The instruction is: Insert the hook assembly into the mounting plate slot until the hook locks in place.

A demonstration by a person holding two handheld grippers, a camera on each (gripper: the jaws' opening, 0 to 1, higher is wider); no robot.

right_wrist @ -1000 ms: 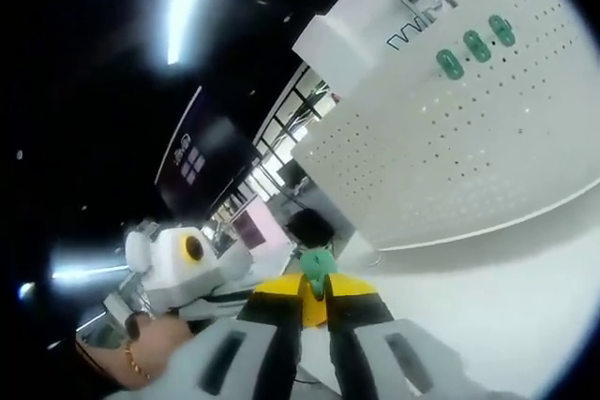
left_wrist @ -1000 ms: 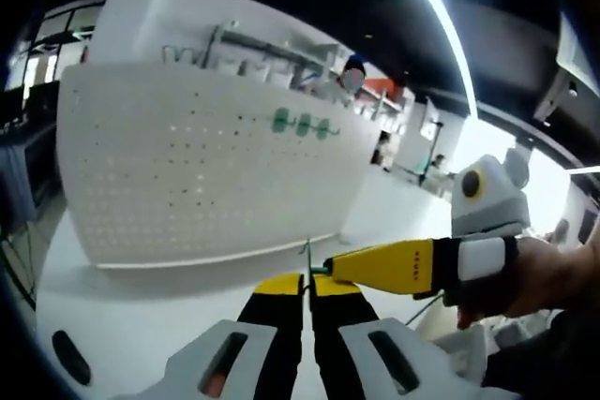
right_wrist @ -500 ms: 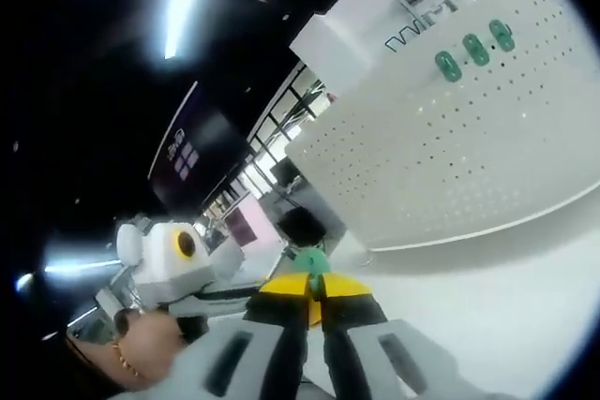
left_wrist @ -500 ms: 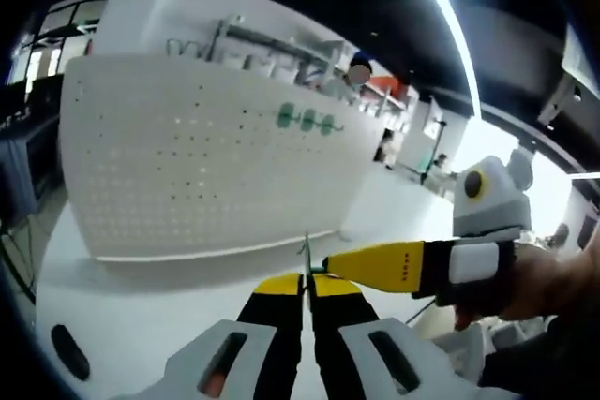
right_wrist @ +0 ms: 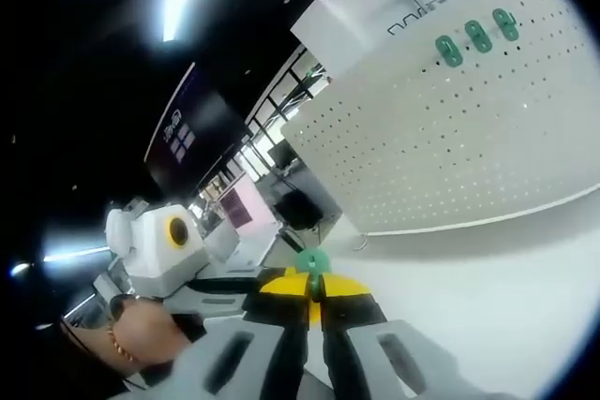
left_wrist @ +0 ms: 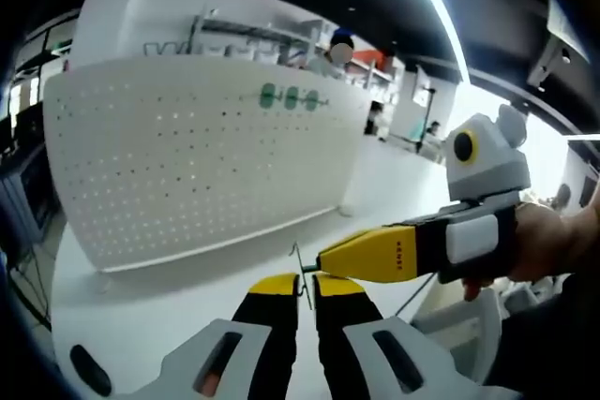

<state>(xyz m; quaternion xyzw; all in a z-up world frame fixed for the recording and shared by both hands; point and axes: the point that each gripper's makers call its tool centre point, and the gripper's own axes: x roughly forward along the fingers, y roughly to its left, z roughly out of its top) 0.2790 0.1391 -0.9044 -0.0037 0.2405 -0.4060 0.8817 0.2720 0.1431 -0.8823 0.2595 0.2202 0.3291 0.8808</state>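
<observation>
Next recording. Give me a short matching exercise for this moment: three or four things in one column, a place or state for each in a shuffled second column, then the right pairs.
Things:
1. thin wire hook
2. small green piece
3. three green clips
4. white pegboard

Places or states:
A. standing upright on the white table
B. pinched at the tips of the right gripper
C. mounted in a row high on the pegboard
D. clamped between the tips of the left gripper

Pairs: 1-D, 2-B, 3-C, 4-A
</observation>
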